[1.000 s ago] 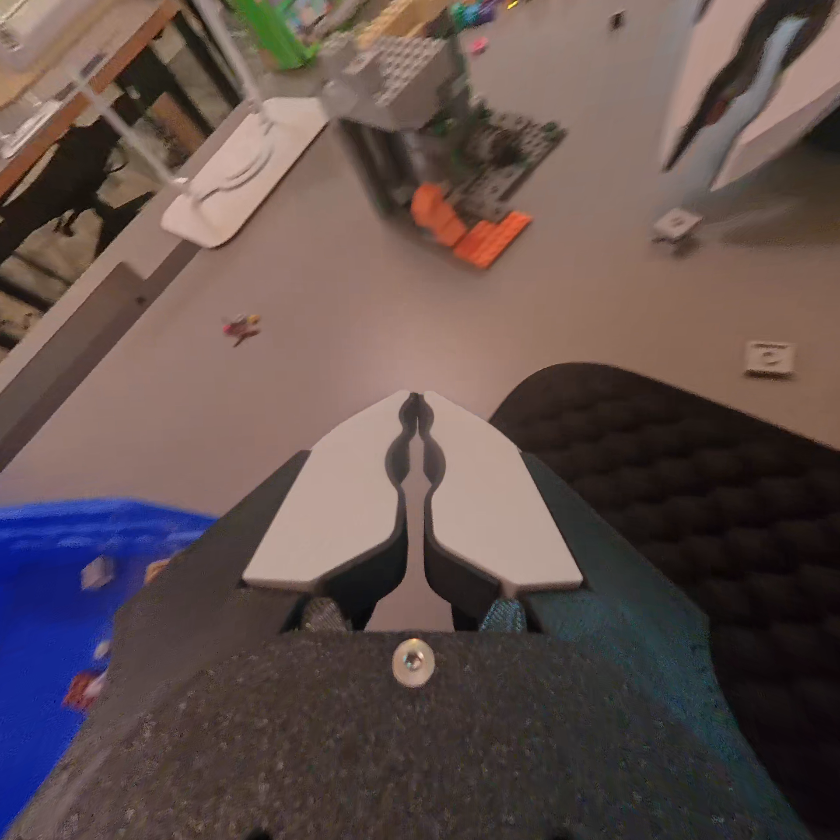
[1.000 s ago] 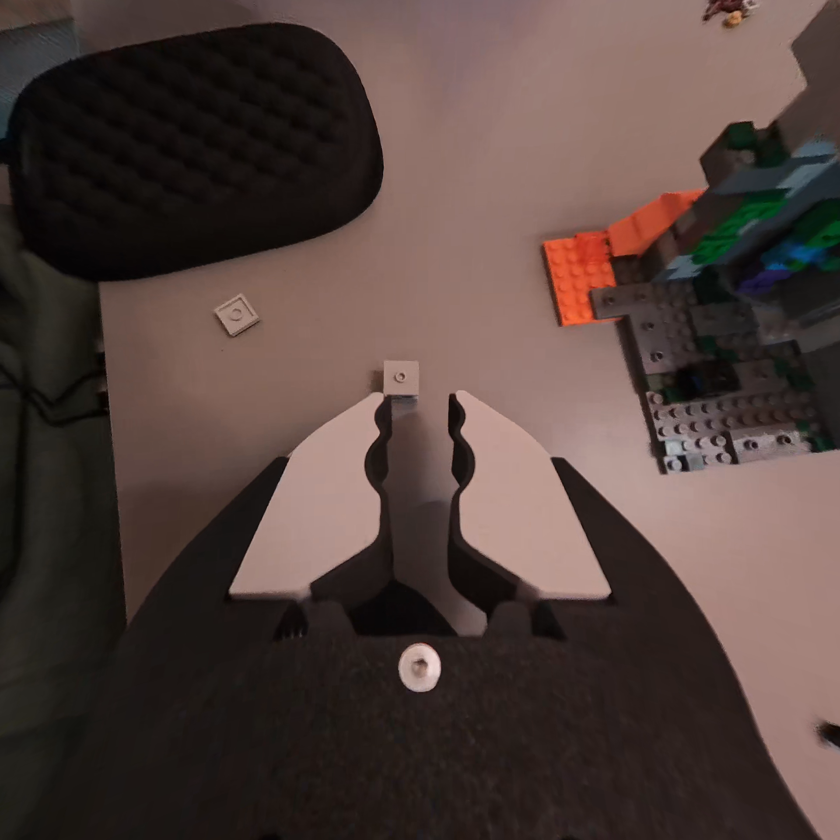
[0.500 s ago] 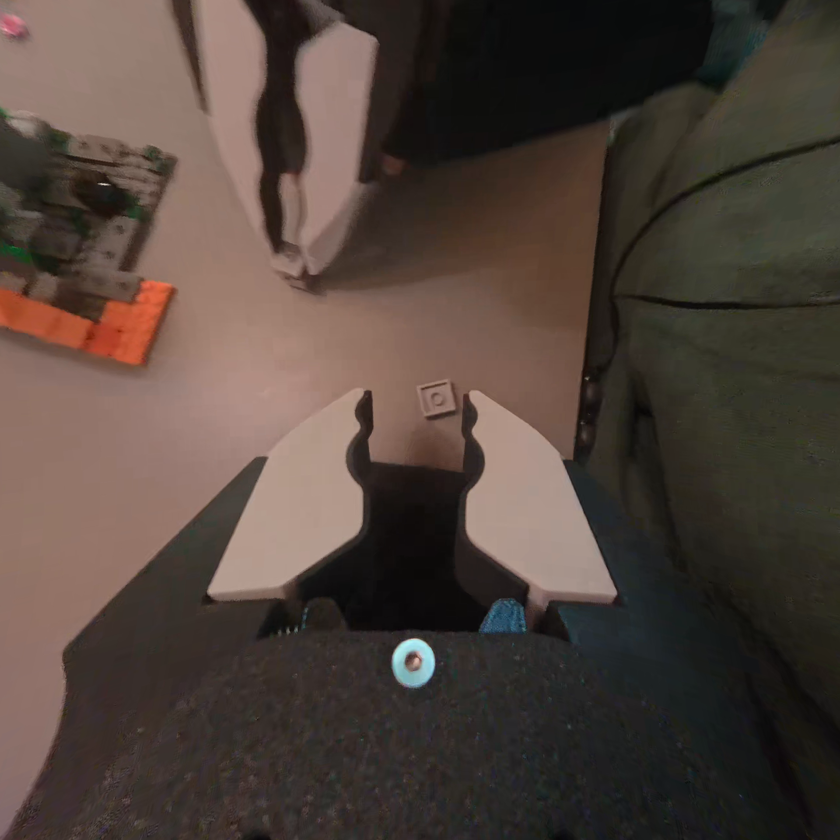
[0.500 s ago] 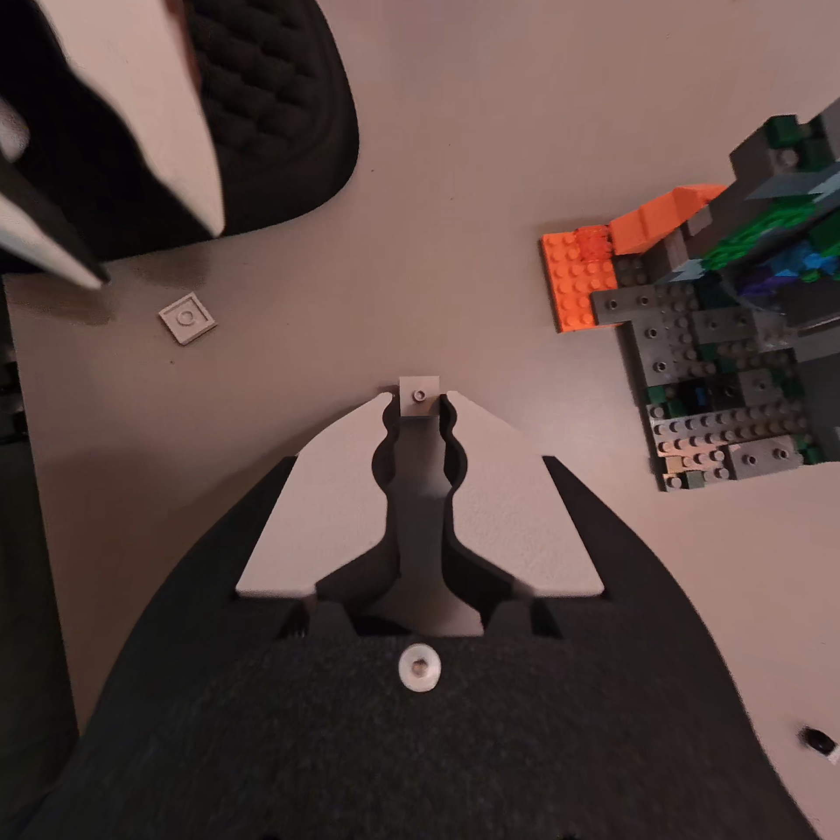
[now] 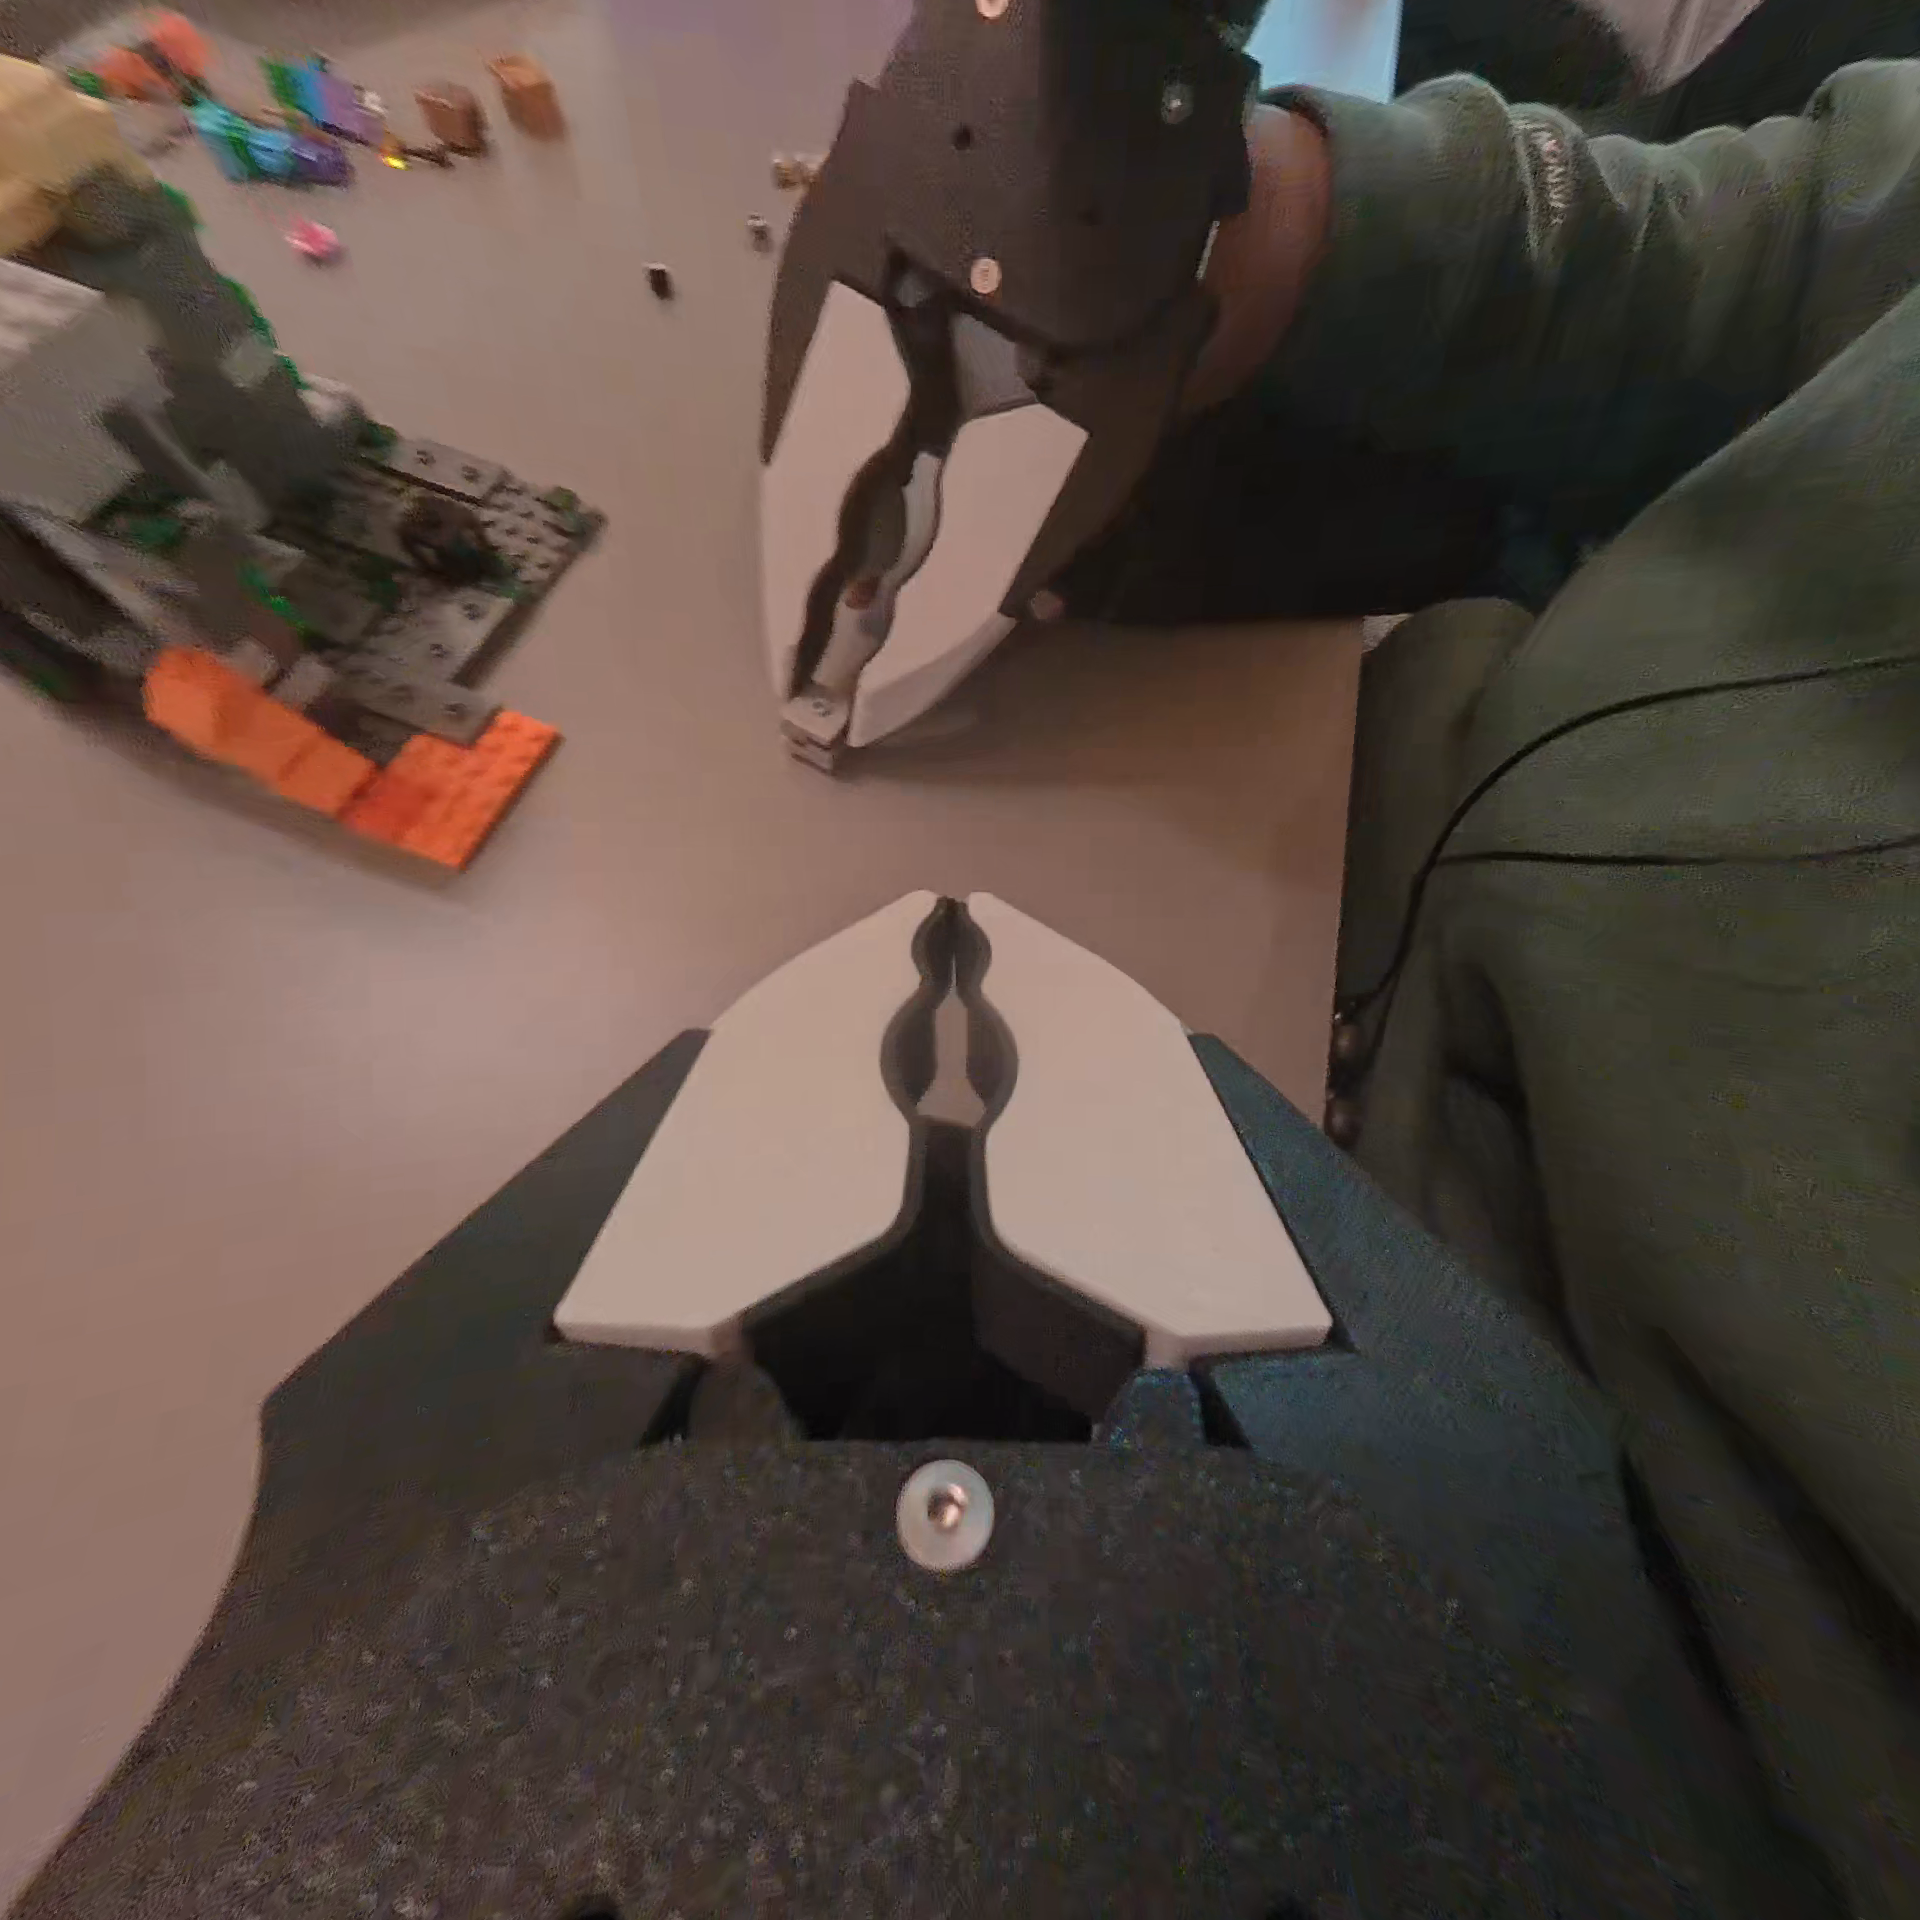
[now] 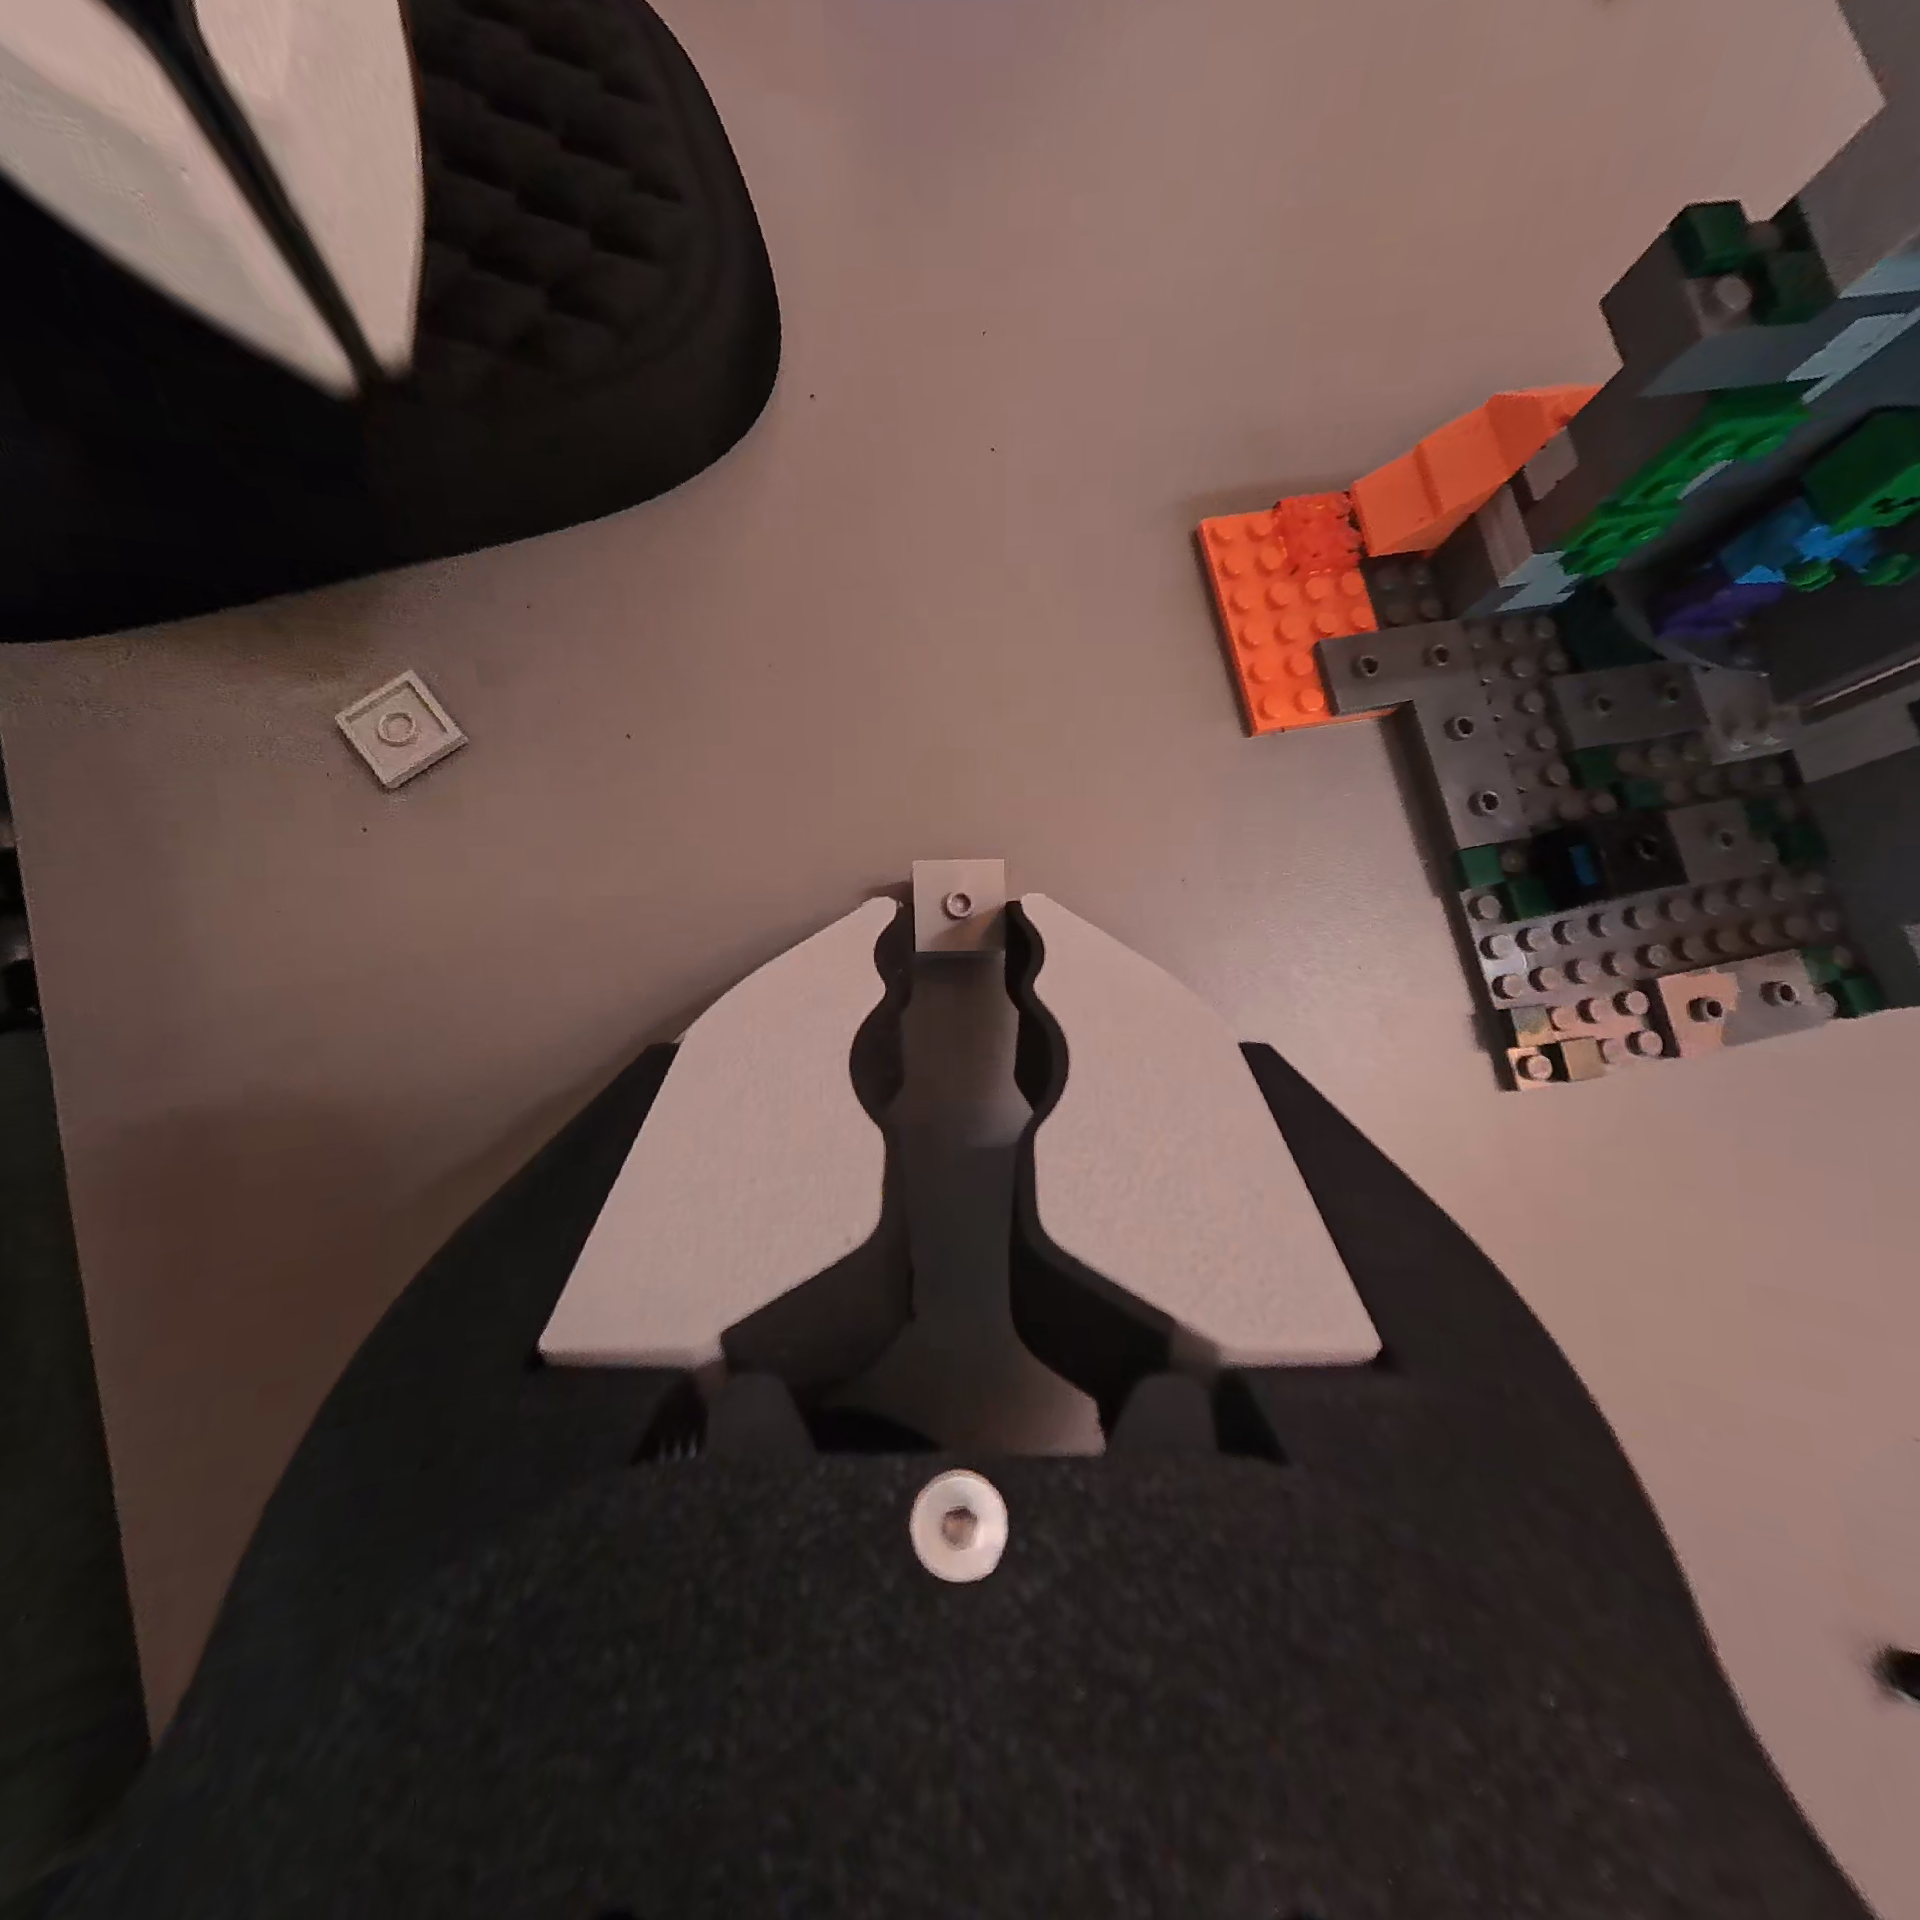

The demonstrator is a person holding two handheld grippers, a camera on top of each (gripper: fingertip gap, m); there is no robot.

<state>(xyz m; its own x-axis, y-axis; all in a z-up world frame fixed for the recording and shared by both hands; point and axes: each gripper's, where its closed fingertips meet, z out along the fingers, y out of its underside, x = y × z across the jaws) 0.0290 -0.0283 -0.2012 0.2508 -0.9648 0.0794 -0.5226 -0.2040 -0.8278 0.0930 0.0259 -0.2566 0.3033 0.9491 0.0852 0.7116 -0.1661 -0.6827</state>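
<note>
L wrist view: my left gripper point(image 5: 951, 906) has its tips together w/ nothing between, hovering over bare table point(image 5: 312, 1039). Ahead, right gripper point(image 5: 821, 717) is tip-down on a small grey brick point(image 5: 816, 732), near the block model point(image 5: 312, 582).

R wrist view: my right gripper point(image 6: 958, 912) is clamped on the small grey brick point(image 6: 958, 904), pinched only at the very tips. A grey flat tile point(image 6: 400, 727) lies apart to the left, near the black padded case point(image 6: 582, 312).

Risk, my read: grip is shallow, so the brick could pivot or pop out if I tilt or jerk.
</note>
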